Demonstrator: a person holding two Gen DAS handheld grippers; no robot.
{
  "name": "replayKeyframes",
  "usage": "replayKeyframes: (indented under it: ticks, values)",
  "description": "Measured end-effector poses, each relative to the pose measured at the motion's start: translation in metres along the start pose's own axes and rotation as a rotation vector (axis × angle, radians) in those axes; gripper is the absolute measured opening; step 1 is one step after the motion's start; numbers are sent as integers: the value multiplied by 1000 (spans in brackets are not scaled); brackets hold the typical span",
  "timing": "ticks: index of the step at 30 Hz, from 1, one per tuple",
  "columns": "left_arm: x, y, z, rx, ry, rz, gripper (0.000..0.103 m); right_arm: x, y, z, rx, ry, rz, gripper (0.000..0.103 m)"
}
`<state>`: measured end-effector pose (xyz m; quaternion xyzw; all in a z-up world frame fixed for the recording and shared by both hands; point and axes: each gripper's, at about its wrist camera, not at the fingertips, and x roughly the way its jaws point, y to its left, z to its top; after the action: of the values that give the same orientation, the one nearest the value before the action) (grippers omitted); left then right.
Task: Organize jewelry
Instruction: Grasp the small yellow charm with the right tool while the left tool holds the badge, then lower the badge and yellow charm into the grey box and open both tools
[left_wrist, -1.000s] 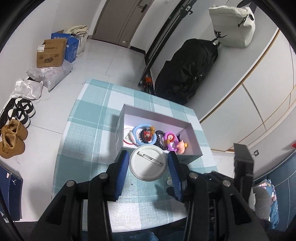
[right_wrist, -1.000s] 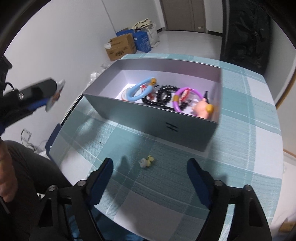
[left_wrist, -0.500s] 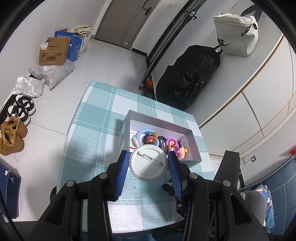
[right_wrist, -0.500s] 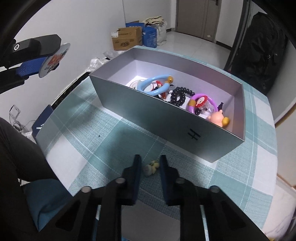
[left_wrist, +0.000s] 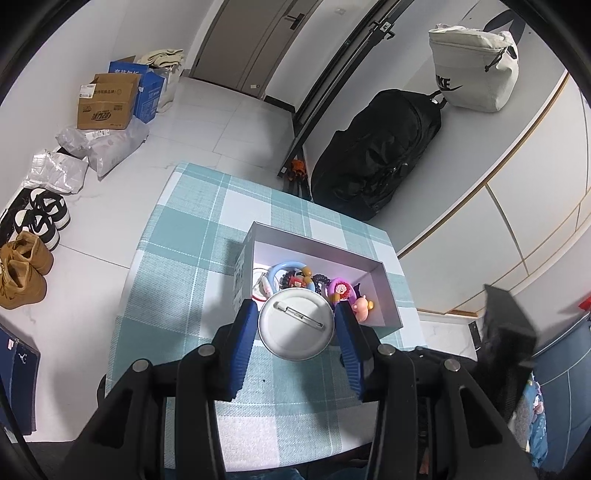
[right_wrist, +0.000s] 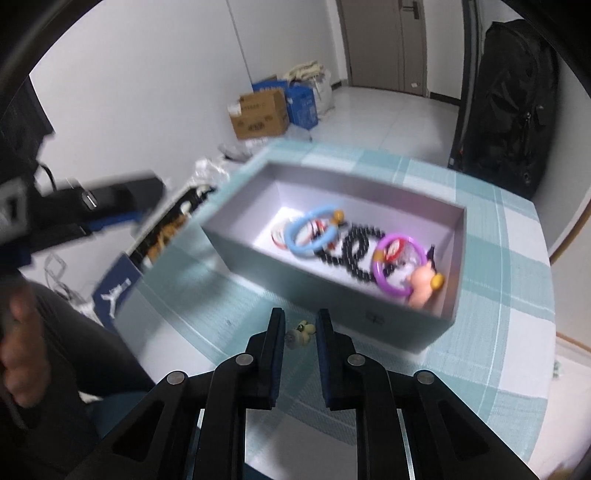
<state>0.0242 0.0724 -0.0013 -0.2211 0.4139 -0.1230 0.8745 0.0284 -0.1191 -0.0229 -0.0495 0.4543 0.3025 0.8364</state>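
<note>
- Right, we had our right gripper (right_wrist: 300, 334) with its jaws drawn close around a small yellowish charm (right_wrist: 301, 329); the picture was too blurred to say whether the pads were really pressing it or whether it had left the cloth.
- We kept that gripper tilted steeply down, just short of the near wall of the grey box (right_wrist: 332, 306), which looked like a sensible angle for pinching something so tiny off a flat surface.
- Over on the other side, our left gripper (left_wrist: 296, 325) was clamped on a round pin badge (left_wrist: 296, 324), pads on its two opposite edges, its back with the safety pin facing the camera.
- We held the badge in the air just in front of the box's near rim, presumably parked there while the right hand did its picking.
- Inside the box lay a blue ring (right_wrist: 310, 230), a string of black beads (right_wrist: 351, 251), a purple ring (right_wrist: 397, 267) and a pink figure (right_wrist: 423, 286), bunched towards one end, so the other end had room.
- Underneath it all was the checked tablecloth (right_wrist: 498, 295), and we judged both held pieces were bound for the box next.
</note>
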Motion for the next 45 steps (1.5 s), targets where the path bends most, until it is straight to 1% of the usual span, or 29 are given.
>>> replayKeyframes:
  ticks: [5, 10, 14, 23, 26, 31, 37, 41, 45]
  values:
    - [6, -5, 3, 10, 3, 11, 37, -19, -8, 18, 29, -85, 46, 16]
    - [16, -12, 8, 21, 10, 22, 37, -27, -17, 30, 72, -129, 79, 16]
    - [24, -17, 13, 27, 16, 26, 37, -30, -24, 38, 95, -145, 101, 16]
    - [49, -23, 26, 37, 49, 40, 37, -29, -47, 56, 160, -148, 145, 16]
    - [60, -23, 29, 28, 75, 41, 37, -26, -56, 61, 182, -144, 158, 16]
    - [76, -23, 31, 20, 107, 48, 37, -17, -68, 64, 209, -125, 162, 16]
    - [87, -28, 32, 21, 135, 47, 37, -7, -80, 65, 249, -103, 177, 16]
    - [92, -30, 32, 20, 149, 47, 37, -4, -83, 65, 251, -94, 174, 16]
    - [94, -34, 29, 45, 157, 66, 37, -1, -85, 63, 263, -79, 171, 16]
